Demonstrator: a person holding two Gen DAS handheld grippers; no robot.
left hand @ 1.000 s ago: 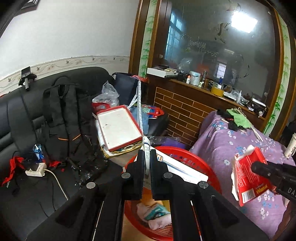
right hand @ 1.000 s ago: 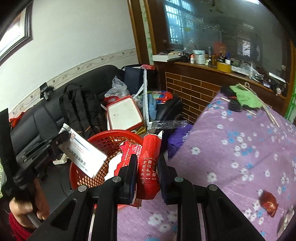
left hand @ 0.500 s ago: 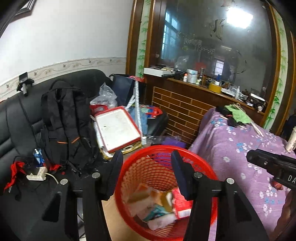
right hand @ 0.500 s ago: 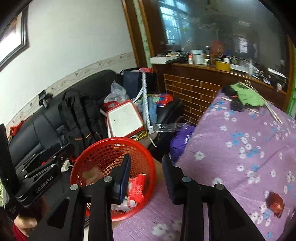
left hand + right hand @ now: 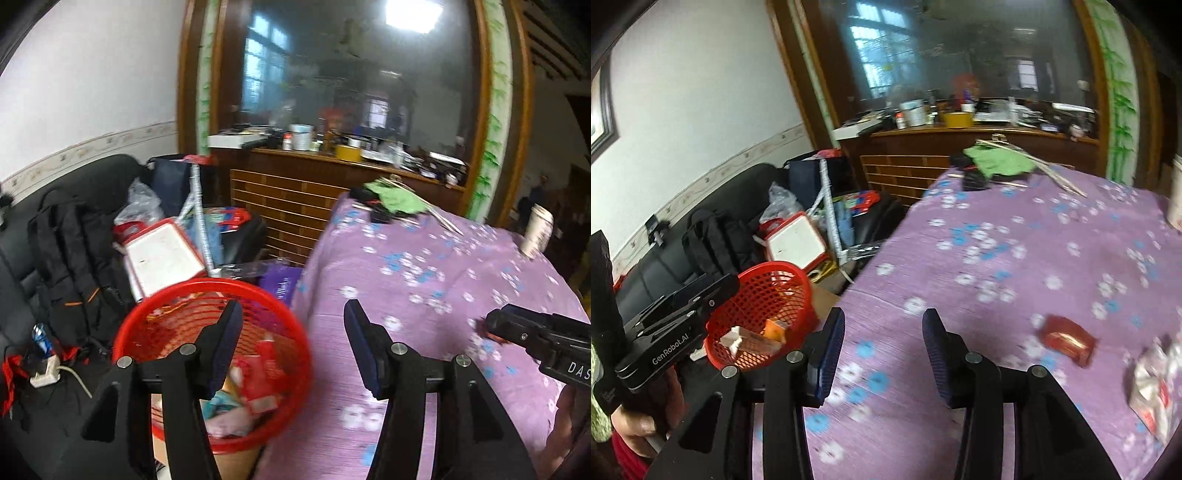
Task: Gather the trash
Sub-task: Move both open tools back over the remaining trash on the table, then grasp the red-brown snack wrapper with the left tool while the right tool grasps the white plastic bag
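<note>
Both grippers are empty, and their jaws are opening with nothing between them. The left gripper (image 5: 291, 343) hangs over the near edge of the table (image 5: 424, 295), with the red basket (image 5: 299, 354) just to its left and below the table edge. The right gripper (image 5: 882, 343) points across the purple flowered cloth, further onto the table.

Trash not yet collected lies to the right of the right gripper: a small red wrapper (image 5: 1067, 341) flat on the cloth, and beside it, near the picture's edge, a crumpled silver and red packet (image 5: 1156, 380). A white paper cup (image 5: 537, 230) stands at the far right of the table; whether it counts as trash I cannot tell.

Risks, as I judge them: the wrapper lies flat, so the fingers may scrape the cloth and bunch it up instead of catching the wrapper. The crumpled packet is light and could slip out of a shallow pinch on the way over. The two grippers work close together, so they may knock one another above the basket.

The basket holds a loose heap of cartons and wrappers, red, white, orange and pale blue, well below its rim, so there is room for more.
</note>
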